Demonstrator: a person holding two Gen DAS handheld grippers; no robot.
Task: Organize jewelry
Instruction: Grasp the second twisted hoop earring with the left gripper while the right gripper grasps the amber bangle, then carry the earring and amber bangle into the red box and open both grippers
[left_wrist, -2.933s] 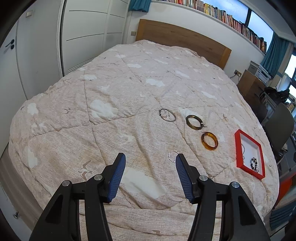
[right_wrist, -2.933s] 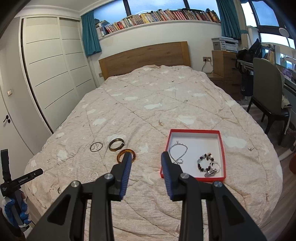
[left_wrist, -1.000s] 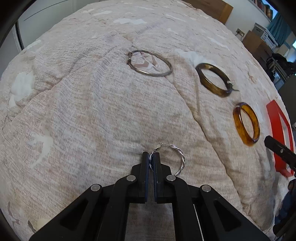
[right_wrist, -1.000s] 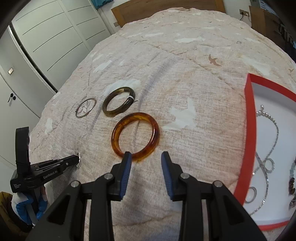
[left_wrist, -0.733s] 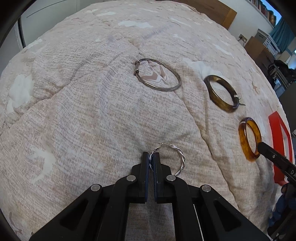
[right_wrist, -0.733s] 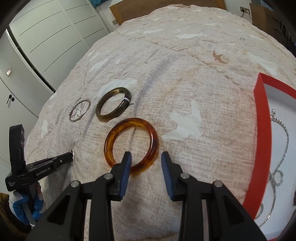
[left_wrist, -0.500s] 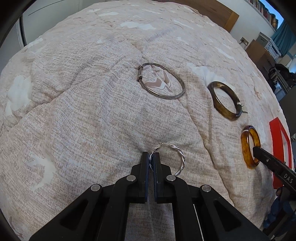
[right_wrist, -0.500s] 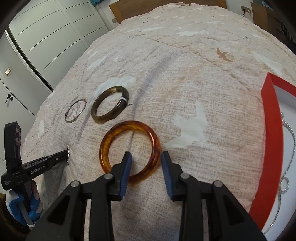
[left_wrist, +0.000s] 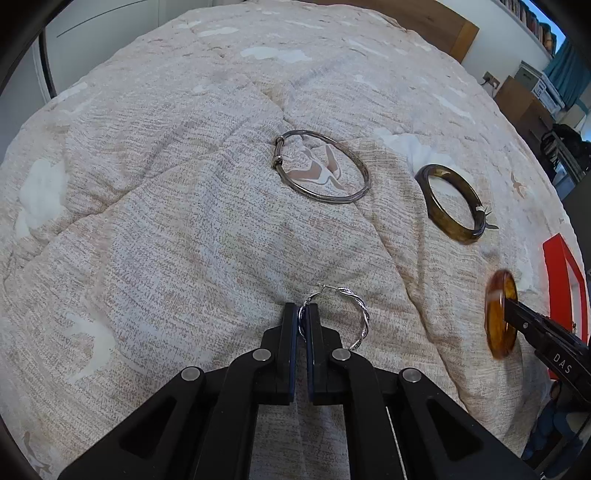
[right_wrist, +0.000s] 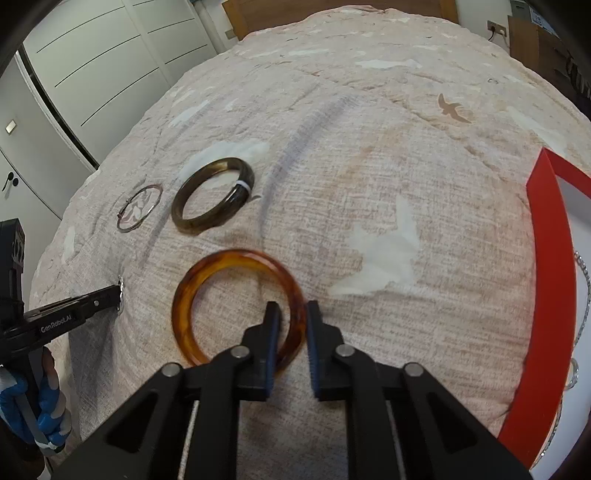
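Left jaws: your left gripper (left_wrist: 303, 314) is clenched on the twisted silver hoop (left_wrist: 352, 314); its side reads "GenRobot.AI".
Right jaws: your right gripper (right_wrist: 293, 314), lettered "DAS", is closing around the amber bangle (right_wrist: 207, 273), tilted up off the bed (left_wrist: 184, 184).
Far: dark bangle (left_wrist: 452, 201), thin hoop (left_wrist: 321, 166).
Right: red tray (right_wrist: 550, 258).

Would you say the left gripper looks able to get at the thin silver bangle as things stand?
Probably not yet: the left gripper is shut on the twisted hoop, so its jaws are taken. The bedspread between it and the silver bangle is bare, so the path itself looks free.
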